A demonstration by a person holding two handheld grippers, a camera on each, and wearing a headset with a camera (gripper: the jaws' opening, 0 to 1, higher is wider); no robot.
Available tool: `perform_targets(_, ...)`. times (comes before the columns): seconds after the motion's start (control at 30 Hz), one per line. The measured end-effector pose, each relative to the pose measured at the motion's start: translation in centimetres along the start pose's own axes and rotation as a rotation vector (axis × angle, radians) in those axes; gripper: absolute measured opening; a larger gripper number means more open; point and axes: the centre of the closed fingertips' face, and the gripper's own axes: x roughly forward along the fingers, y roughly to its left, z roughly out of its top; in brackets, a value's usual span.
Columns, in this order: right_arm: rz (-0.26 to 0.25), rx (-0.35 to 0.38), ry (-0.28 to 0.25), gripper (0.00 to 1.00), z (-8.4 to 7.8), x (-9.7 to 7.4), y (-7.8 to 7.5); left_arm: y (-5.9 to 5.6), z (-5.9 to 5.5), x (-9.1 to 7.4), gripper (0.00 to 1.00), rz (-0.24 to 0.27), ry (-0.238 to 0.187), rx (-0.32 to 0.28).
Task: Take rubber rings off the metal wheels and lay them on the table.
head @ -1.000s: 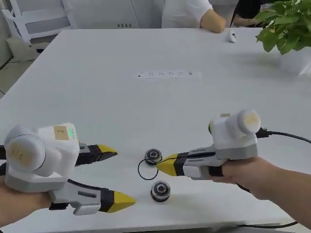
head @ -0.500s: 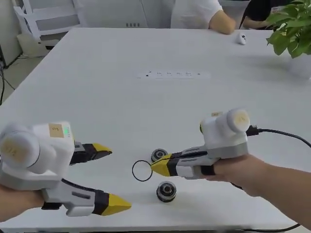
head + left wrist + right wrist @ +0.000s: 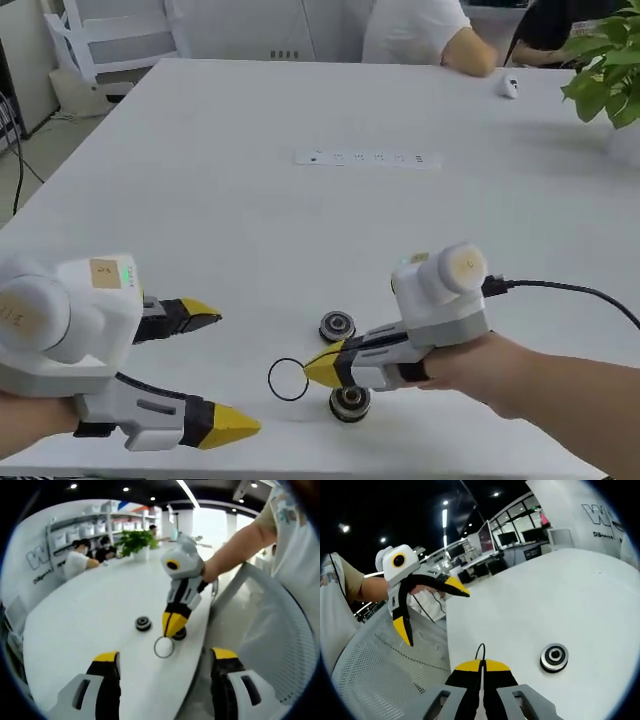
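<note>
My right gripper (image 3: 318,368) is shut on a thin black rubber ring (image 3: 288,380), which hangs from its yellow tips just over the white table (image 3: 250,220). One metal wheel (image 3: 337,326) lies beyond the tips. A second wheel (image 3: 350,402) sits partly under that gripper. My left gripper (image 3: 218,368) is open at the near left with nothing between its jaws. In the left gripper view the ring (image 3: 164,647) hangs below the right gripper (image 3: 173,624), with a wheel (image 3: 143,623) to its left. In the right gripper view the ring (image 3: 480,652) shows edge-on above my shut tips (image 3: 481,666), with a wheel (image 3: 554,657) to the right.
A white power strip (image 3: 367,158) lies mid-table. At the far right are a potted plant (image 3: 610,70) and a mouse (image 3: 509,87). A person (image 3: 420,30) sits at the far edge. A black cable (image 3: 570,292) trails from the right gripper. The table's near edge is close below both grippers.
The right gripper has drawn the ring away from the far wheel, toward me, and now sits over the nearer wheel. The left gripper has stayed open in place.
</note>
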Motion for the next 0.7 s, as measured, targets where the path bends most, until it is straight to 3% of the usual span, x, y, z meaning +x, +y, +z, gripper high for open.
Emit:
perform_targets(0.27,0.002,-0.025,0.048,0.00,-1.2,0.8,0.4,0.1,-0.5,0.1,0.74,0.003,0.017,0.008)
perform_targets(0.7,-0.069,-0.071,0.074,0.00,-1.7,1.2,-0.9,0.1,-0.7,0.1,0.74,0.003,0.021,0.004)
